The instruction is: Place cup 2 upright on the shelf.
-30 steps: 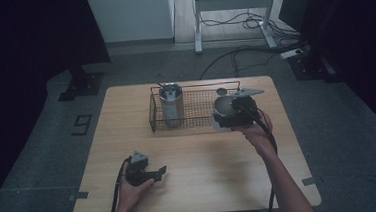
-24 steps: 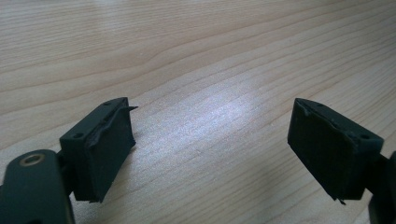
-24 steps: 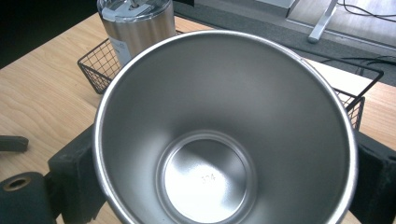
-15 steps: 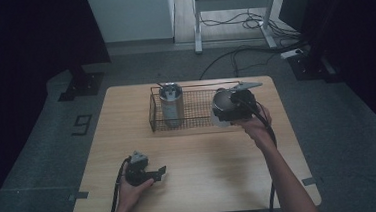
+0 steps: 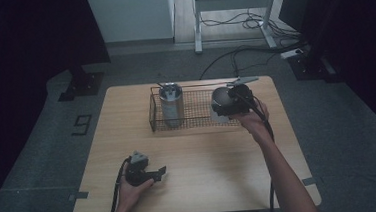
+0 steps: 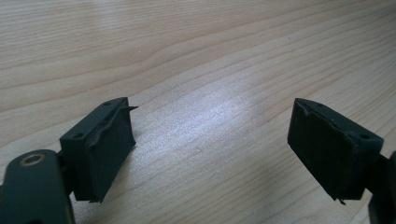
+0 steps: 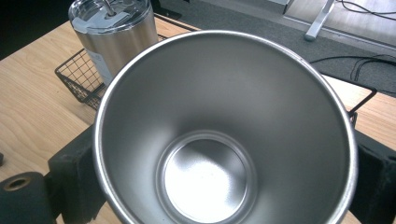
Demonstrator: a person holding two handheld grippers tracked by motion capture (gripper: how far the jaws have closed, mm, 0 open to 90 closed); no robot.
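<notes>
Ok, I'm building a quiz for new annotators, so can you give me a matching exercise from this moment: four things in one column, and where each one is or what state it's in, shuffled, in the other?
Things:
1. lidded steel tumbler
2. open steel cup
3. left gripper
4. wire basket

Places or states:
A. clamped between the jaws of the right gripper
B. sits on the far half of the wooden table
C. stands upright in the basket's left end
D. rests near the table's front edge, nothing between its jaws

Pairs: 1-C, 2-A, 3-D, 4-B
</notes>
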